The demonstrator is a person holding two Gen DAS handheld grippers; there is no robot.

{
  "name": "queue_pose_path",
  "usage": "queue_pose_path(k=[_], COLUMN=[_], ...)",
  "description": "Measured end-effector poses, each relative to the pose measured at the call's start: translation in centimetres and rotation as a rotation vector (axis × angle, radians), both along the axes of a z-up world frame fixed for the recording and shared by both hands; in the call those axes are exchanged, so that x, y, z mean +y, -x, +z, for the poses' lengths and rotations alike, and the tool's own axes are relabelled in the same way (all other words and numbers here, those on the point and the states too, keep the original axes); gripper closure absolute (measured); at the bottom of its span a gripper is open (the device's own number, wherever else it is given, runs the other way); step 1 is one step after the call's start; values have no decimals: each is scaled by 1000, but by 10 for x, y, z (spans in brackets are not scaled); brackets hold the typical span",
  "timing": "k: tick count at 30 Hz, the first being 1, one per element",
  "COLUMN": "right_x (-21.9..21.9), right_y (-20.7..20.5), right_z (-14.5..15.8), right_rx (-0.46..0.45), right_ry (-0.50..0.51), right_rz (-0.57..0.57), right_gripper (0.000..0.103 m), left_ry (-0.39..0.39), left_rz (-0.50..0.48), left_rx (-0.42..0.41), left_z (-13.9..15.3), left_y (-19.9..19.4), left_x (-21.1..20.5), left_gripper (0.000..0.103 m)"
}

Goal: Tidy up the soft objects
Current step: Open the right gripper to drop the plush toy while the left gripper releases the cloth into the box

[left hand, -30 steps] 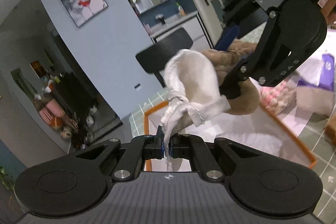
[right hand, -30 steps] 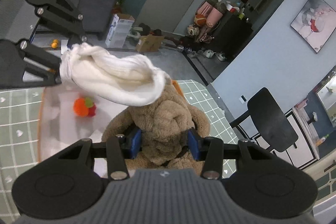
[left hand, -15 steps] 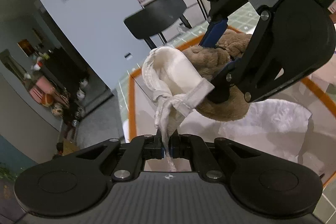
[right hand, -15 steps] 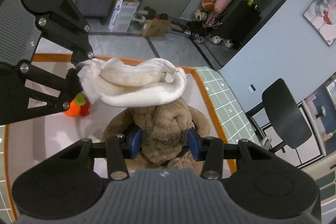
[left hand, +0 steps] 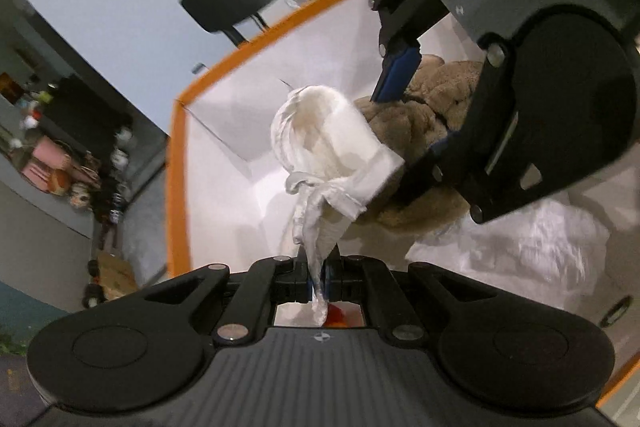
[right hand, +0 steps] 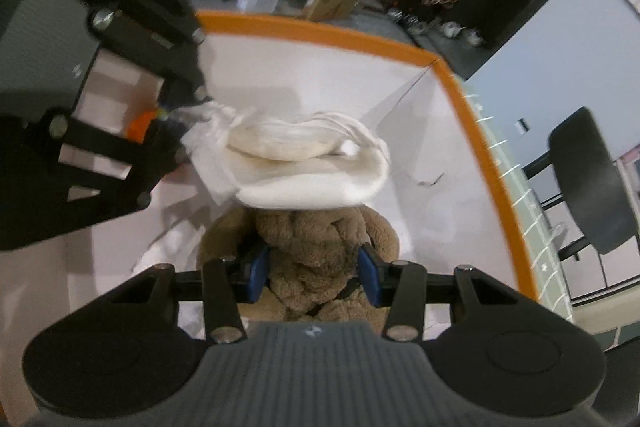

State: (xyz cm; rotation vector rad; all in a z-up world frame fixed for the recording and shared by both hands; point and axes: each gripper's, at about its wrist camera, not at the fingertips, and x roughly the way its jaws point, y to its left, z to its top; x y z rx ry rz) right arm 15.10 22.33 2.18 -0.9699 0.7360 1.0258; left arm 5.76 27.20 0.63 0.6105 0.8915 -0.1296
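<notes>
In the left wrist view, the white box with the orange rim (left hand: pixel 176 163) is filling far more of the picture than it did a second ago, when its rim sat low and distant behind the toys. Both tools are coming down into it, so I judge the drop-off to be close. The left gripper (left hand: pixel 318 277) is staying clamped tight on a thin twisted tail of the white cloth pouch (left hand: pixel 332 147), which is hanging just inside the box's near corner and touching the brown plush toy (left hand: pixel 412 131) beside it. The pouch is looking limp and creased, with a knotted fold near the pinch. Crumpled white wrapping (left hand: pixel 532 243) is lying on the box floor below the plush.

In the right wrist view, the box walls are now surrounding the load on all sides, where earlier only a floor and far rim were showing. The right gripper (right hand: pixel 316 273) is squeezing the brown plush toy (right hand: pixel 320 251) between its blue pads, partway closed on the soft body. The white cloth pouch (right hand: pixel 312 167) is draping across the plush's top, towards the box's far wall. The plush is looking thick, furry and springy. An orange toy (right hand: pixel 140 123) is peeking out low in the box, behind the other tool.
</notes>
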Motion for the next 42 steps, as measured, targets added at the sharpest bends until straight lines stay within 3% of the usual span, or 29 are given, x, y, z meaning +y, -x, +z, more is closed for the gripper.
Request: queue_pose_path(k=[6,10,11,18,42], right_x=[2,-1,-3,-22,-88], right_y=[3,4,10,8,68], right_z=[-6,-4,-2,17,81], right_rx=[33,20,14,-1,-74], right_ry=[23,23,24,-21,-133], right_rz=[25,25,26,17,75], right_gripper=[55,52,52,51,51], left_ry=[-52,-37,-38,-60,-179], left_rz=[-17,-10,-10,-9,-2], left_rx=[75,85,77,56,-5], left_z=[-8,-4,-2,15,59], left_y=[4,7,11,20,58], left_x=[-7,-7,-8,-20,-72], left_gripper=[88,36,33,33,31])
